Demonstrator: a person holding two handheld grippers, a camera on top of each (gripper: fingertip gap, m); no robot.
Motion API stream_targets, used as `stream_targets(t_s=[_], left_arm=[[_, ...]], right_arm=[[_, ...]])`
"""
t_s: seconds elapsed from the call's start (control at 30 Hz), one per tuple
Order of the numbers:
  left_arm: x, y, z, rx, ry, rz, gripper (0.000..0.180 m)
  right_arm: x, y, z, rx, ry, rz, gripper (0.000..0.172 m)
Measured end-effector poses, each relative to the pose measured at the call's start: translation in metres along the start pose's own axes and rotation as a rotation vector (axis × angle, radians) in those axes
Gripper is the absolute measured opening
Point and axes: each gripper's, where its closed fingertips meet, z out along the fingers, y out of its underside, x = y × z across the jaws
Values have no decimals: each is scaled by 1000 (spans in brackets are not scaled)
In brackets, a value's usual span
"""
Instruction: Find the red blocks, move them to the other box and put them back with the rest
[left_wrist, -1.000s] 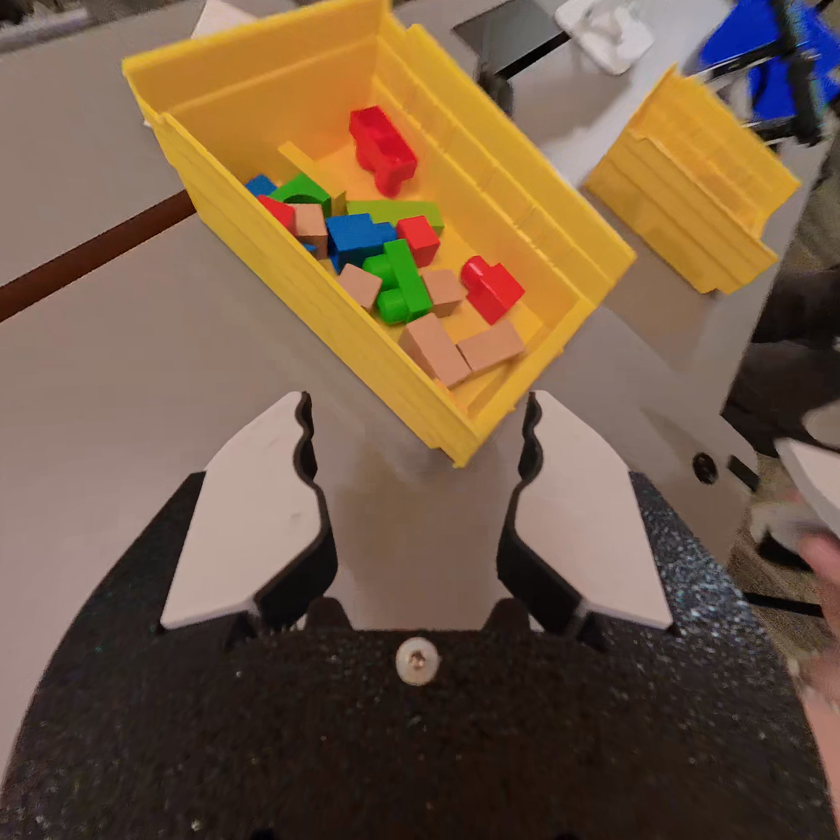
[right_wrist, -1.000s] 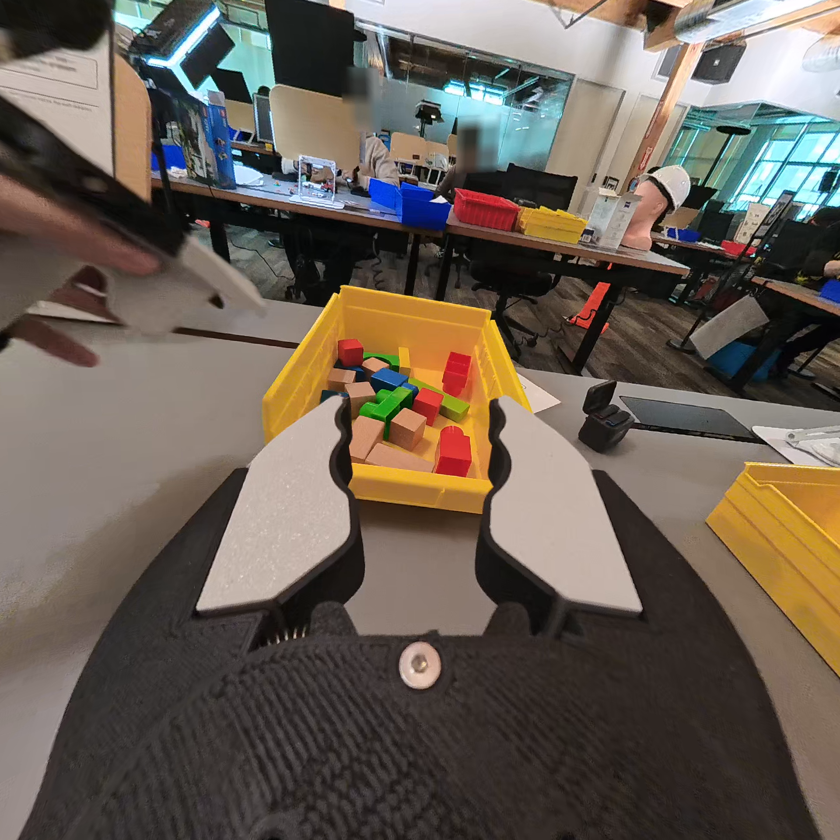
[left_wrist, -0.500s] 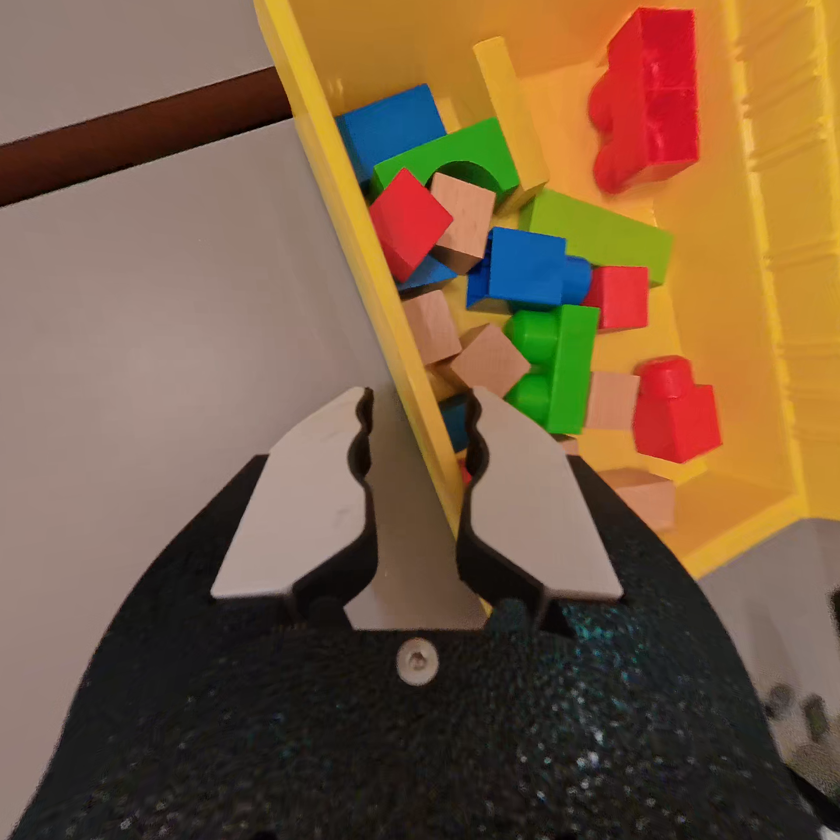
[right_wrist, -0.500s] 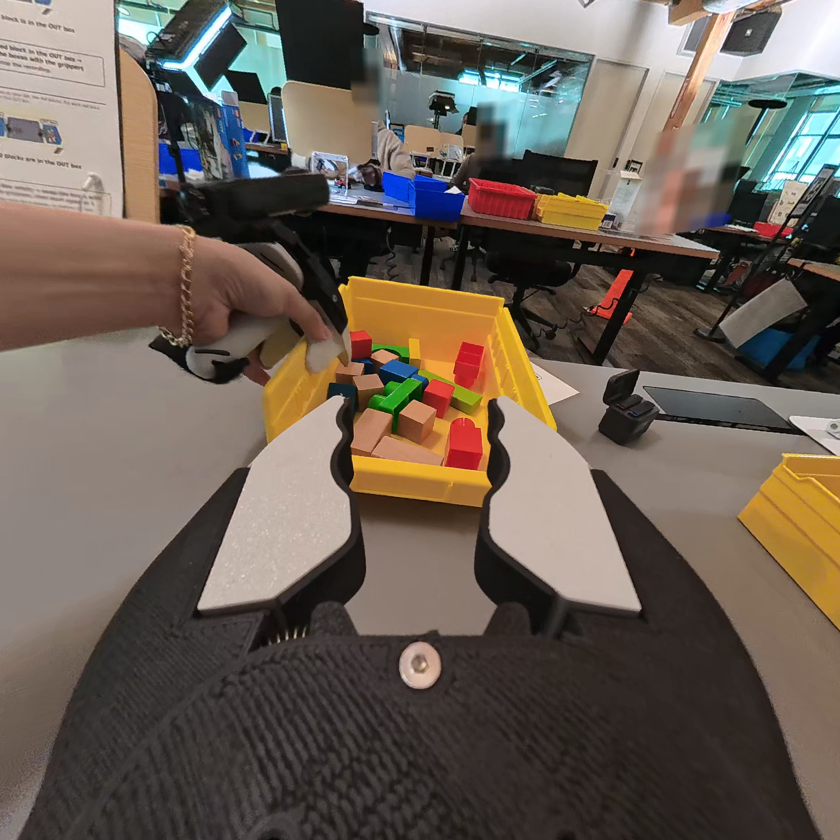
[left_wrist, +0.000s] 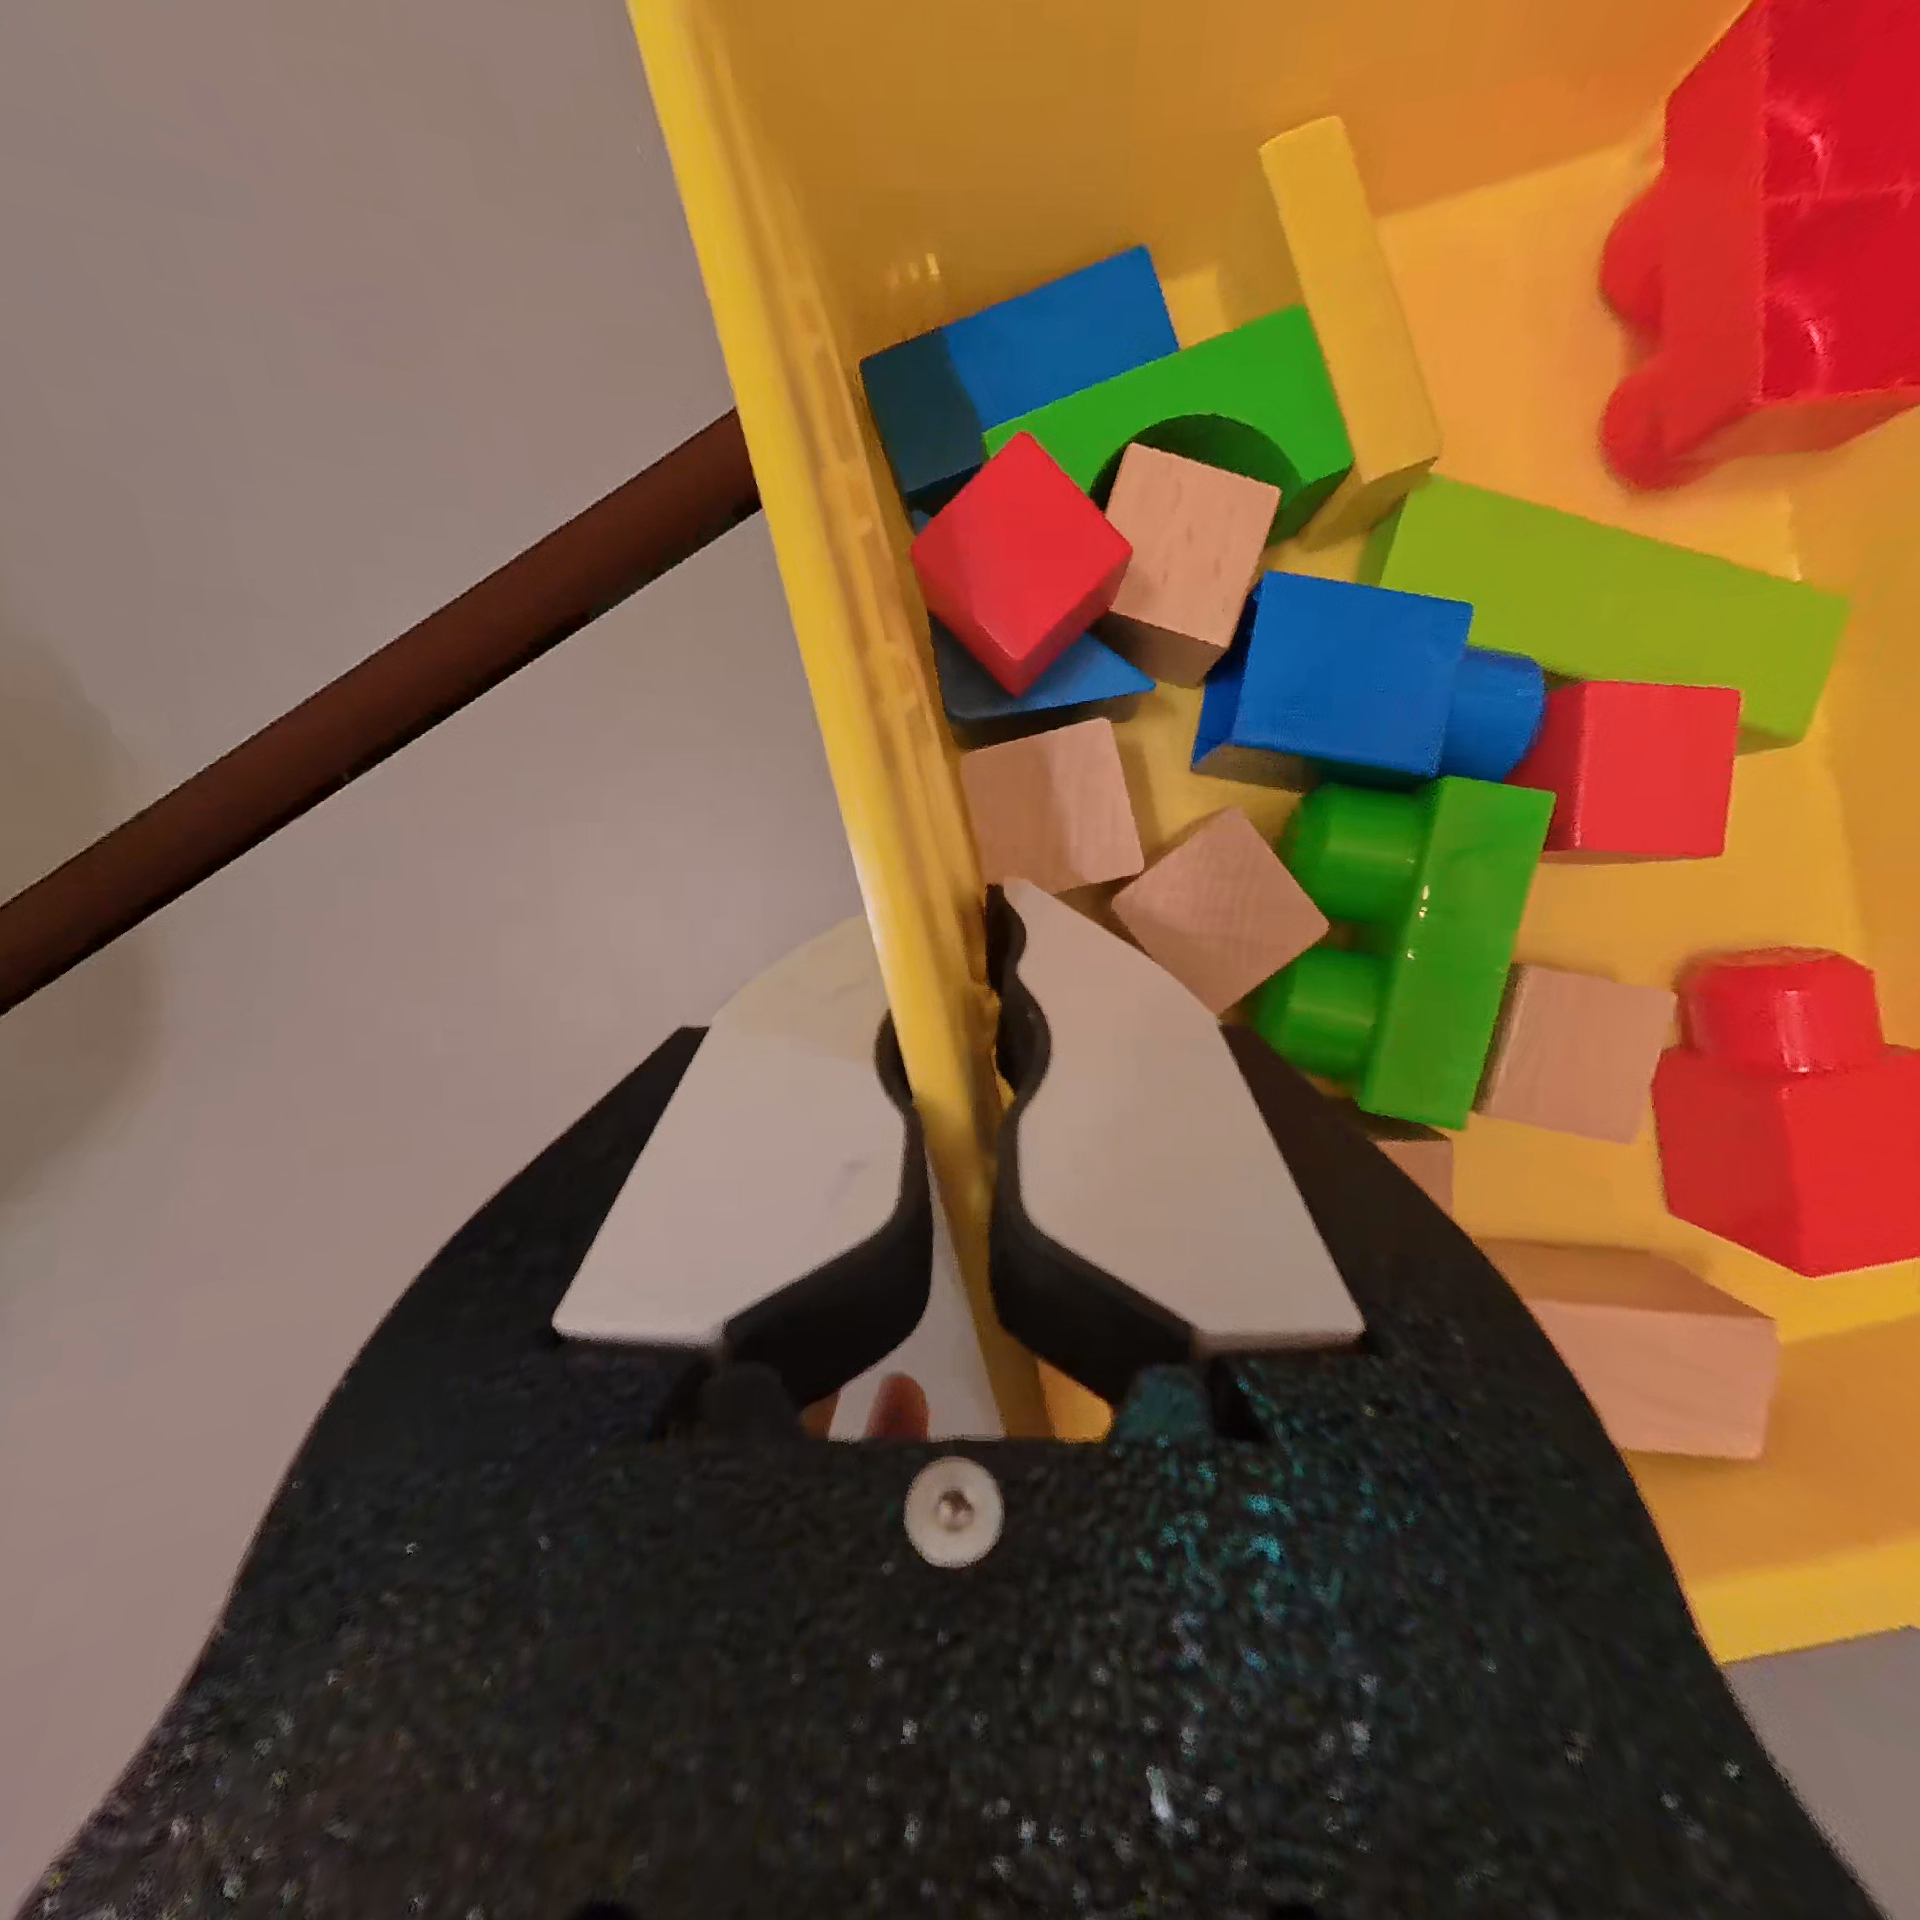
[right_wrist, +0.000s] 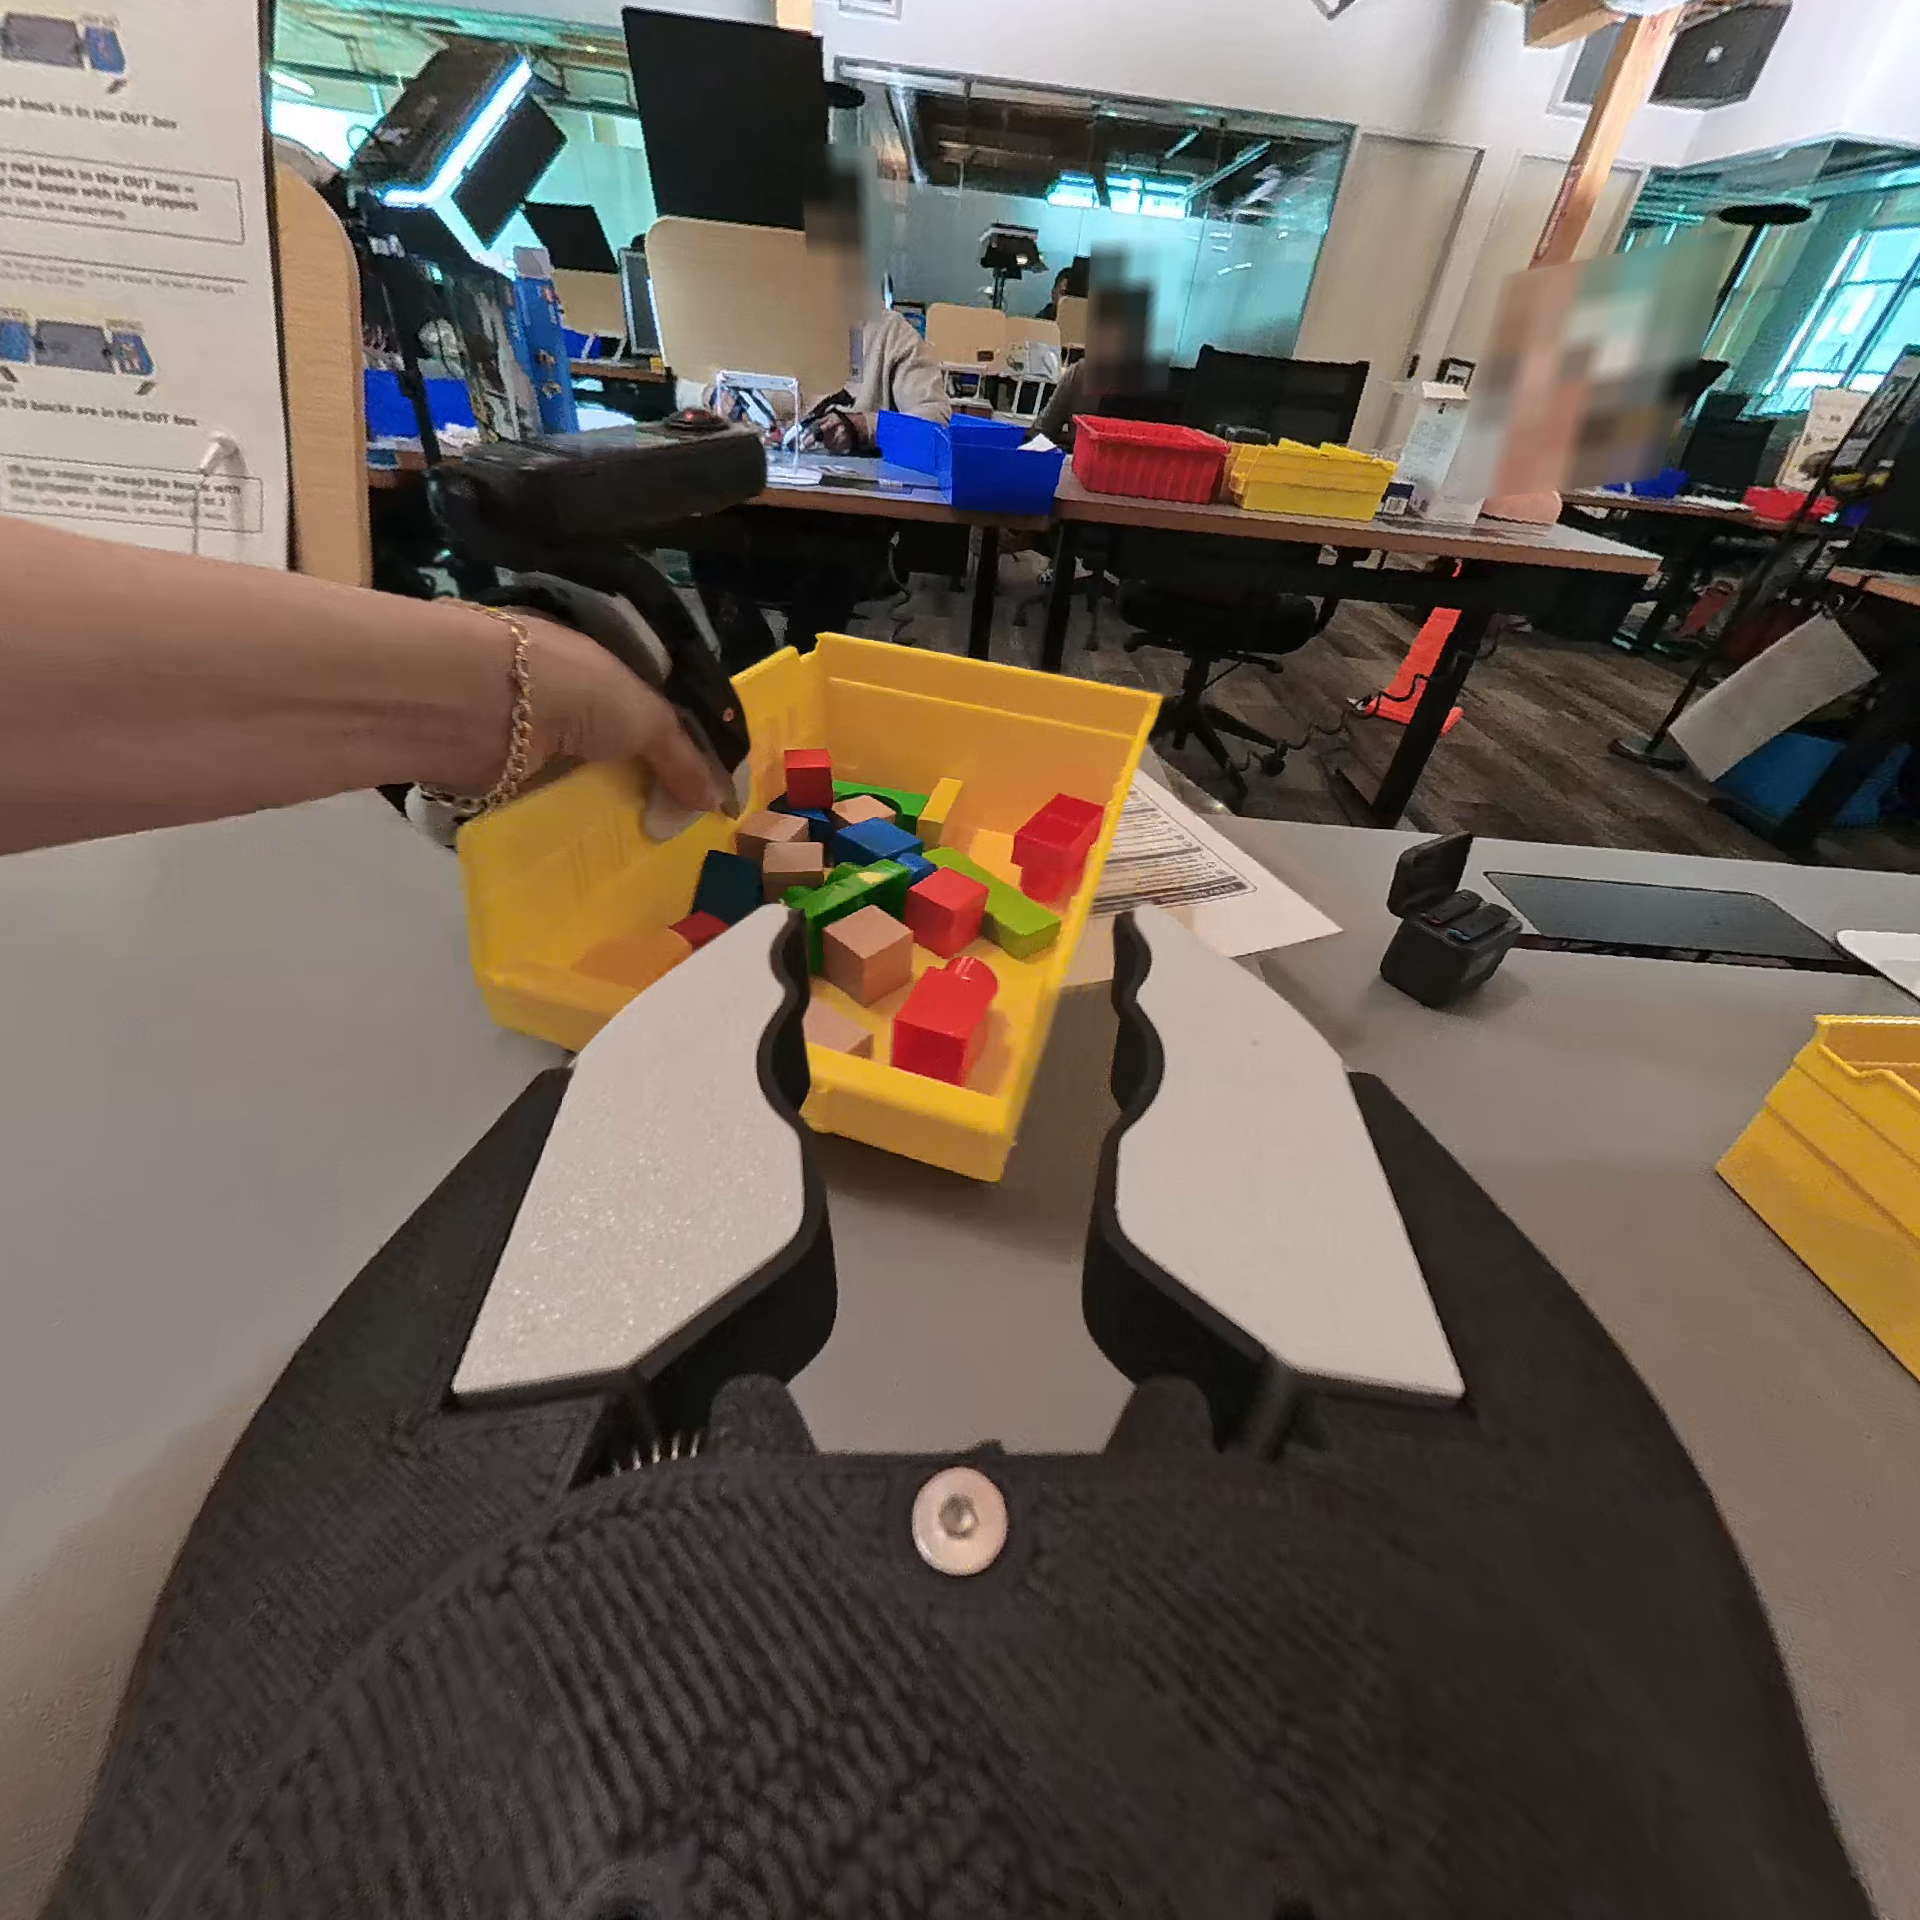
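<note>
Stretching wide and bare around the bins, the grey table (right_wrist: 208, 1091) leaves free room on the near side, with the second yellow bin (right_wrist: 1849, 1164) well apart at its right edge. The yellow box (right_wrist: 582, 883) with red blocks (right_wrist: 940, 1013) among the others is pinched at its side wall by the left gripper (left_wrist: 951, 997), one finger outside and one inside. The right gripper (right_wrist: 961, 956) hovers before the box's near edge, fingers wide apart and holding nothing.

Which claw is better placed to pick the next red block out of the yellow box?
Right. The right claw is open, facing the yellow plastic box; the left claw is clamped on its side wall.
</note>
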Motion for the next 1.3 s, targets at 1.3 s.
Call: stream_targets(t_s=[1.3], left_arm=[[-294,409,-274,-115,318,34,5]], right_arm=[[-295,-48,74,-51,-630,155,73]])
